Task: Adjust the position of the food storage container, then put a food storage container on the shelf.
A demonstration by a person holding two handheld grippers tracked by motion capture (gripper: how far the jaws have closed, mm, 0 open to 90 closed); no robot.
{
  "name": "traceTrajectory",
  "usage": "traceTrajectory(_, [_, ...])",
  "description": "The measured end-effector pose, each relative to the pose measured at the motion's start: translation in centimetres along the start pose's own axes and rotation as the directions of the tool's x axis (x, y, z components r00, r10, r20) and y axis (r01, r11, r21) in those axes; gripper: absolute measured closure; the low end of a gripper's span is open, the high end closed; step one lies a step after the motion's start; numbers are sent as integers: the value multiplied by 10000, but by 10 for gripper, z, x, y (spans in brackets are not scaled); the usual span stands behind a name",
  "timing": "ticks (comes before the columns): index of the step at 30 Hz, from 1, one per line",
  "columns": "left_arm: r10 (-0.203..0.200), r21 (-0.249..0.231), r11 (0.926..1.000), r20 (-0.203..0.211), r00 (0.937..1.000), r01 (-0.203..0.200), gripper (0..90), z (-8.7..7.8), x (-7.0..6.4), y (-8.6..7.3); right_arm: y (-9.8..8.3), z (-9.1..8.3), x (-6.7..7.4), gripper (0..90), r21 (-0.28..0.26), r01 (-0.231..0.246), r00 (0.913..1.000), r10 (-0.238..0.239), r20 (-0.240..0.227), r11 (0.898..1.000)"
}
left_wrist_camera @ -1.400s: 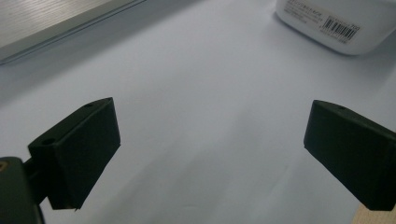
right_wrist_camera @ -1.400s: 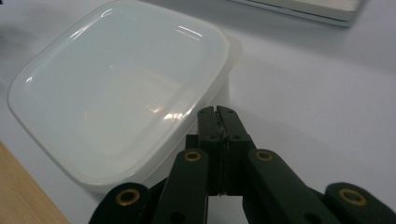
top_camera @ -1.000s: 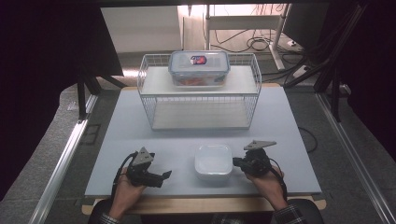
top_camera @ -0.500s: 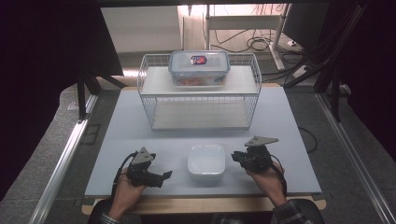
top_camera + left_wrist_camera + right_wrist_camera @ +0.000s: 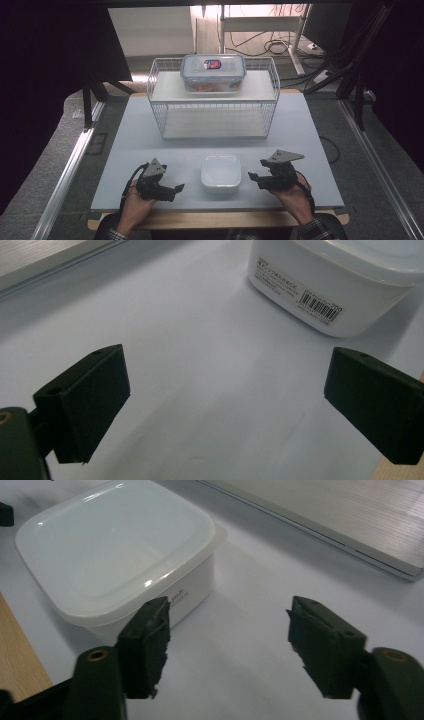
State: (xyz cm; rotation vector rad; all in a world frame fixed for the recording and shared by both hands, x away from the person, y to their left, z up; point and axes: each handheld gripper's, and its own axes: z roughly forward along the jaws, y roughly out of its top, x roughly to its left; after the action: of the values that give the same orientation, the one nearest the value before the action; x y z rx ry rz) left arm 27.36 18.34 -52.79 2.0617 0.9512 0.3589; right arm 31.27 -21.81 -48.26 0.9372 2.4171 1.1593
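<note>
The white lidded tub (image 5: 220, 173) sits flat on the pale worktop (image 5: 150, 135), at the near edge and between the two grippers. Its lid (image 5: 112, 545) is pressed on all round, so it looks like a closed container that has been set down rather than one about to be opened. A barcode label (image 5: 320, 307) faces the left gripper's side.

The right gripper (image 5: 256, 178) hangs just beside the tub's right wall, apart from it. Its jaws have just been opening, and nothing lies between them; the near corner of the tub stands just past the inner jaw. I judge this to be a release: the tub rests on its own base, so the gripper no longer needs to bear it.

The left gripper (image 5: 176, 190) rests low on the other side, a little apart from the tub, jaws spread wide and empty, pointing towards the tub's labelled wall. It seems to be waiting, not helping.

Beyond them, a white wire rack (image 5: 212, 100) stands at the far half of the worktop. On its upper shelf sits a clear clip-lid box (image 5: 213, 71) with a red and blue sticker. The rack's lower space is free, and probably is where such containers are taken from or stored.
</note>
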Motion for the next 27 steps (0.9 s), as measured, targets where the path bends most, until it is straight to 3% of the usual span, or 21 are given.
traceTrajectory(6, [-38, 94, 9999, 13, 10000, 38, 39, 1, 0, 0, -3, 0, -1, 198, -237, 156, 9999, -156, -15, 9996])
traceTrajectory(13, [-100, 118, 9999, 42, 9999, 99, 38, 2, 1, 0, -10, 7, -5, 147, 60, -74, 10000, 73, 50, 10000])
traceTrajectory(19, [-466, 115, 9989, 276, 9985, 463, 44, 1, 1, 1, -8, 7, -4, 97, -55, -149, 9999, 149, 42, 9999])
traceTrajectory(27, [-353, 165, 9993, 458, 9983, 346, 54, 0, -5, 6, -2, 7, -2, 30, 257, -470, 9989, 472, -77, 9986])
